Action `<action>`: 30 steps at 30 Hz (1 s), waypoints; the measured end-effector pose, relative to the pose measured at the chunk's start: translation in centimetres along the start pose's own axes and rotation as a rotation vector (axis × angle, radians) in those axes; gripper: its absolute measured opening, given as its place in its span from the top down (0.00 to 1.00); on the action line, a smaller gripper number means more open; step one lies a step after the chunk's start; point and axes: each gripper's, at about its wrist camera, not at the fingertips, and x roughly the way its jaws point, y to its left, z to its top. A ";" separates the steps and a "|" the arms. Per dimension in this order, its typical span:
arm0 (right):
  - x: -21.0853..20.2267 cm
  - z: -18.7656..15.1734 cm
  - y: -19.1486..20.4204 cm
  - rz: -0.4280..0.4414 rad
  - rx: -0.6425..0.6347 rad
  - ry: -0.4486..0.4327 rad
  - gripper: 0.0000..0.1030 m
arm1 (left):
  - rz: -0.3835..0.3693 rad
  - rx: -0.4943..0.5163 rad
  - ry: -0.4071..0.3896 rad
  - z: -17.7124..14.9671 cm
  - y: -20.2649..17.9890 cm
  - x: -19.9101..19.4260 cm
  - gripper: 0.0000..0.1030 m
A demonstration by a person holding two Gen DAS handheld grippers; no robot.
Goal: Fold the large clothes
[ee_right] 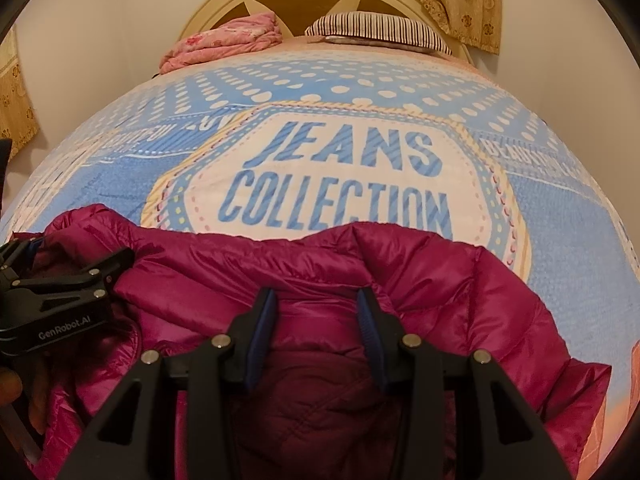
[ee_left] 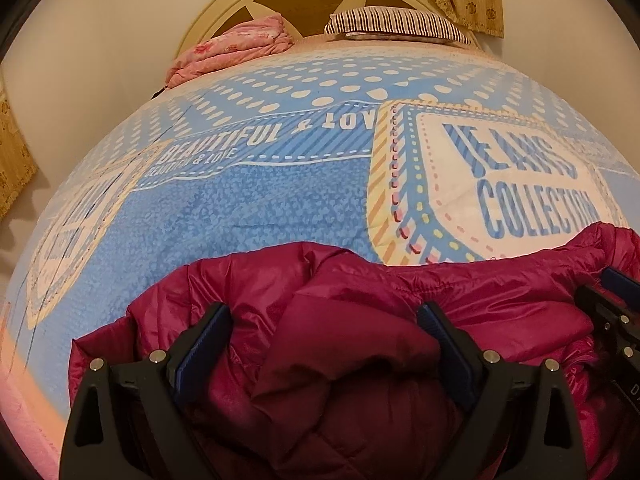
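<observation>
Where bedspread (ee_right: pixel 560 208) bears jacket (ee_right: pixel 440 280)

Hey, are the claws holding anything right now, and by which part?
Cannot tell. The magenta jacket lies bunched inside both the left claw and the right claw, but no clear pinch shows.

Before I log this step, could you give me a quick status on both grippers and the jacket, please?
Left gripper open wide over bunched magenta jacket. Right gripper part open over its fabric, grip unclear. Jacket crumpled on bedspread, unfolded. Nothing in the way.
</observation>
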 end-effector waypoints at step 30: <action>0.3 -0.2 1.3 -0.095 -0.071 0.013 0.55 | 0.065 0.035 0.000 -0.1 -0.8 0.4 0.03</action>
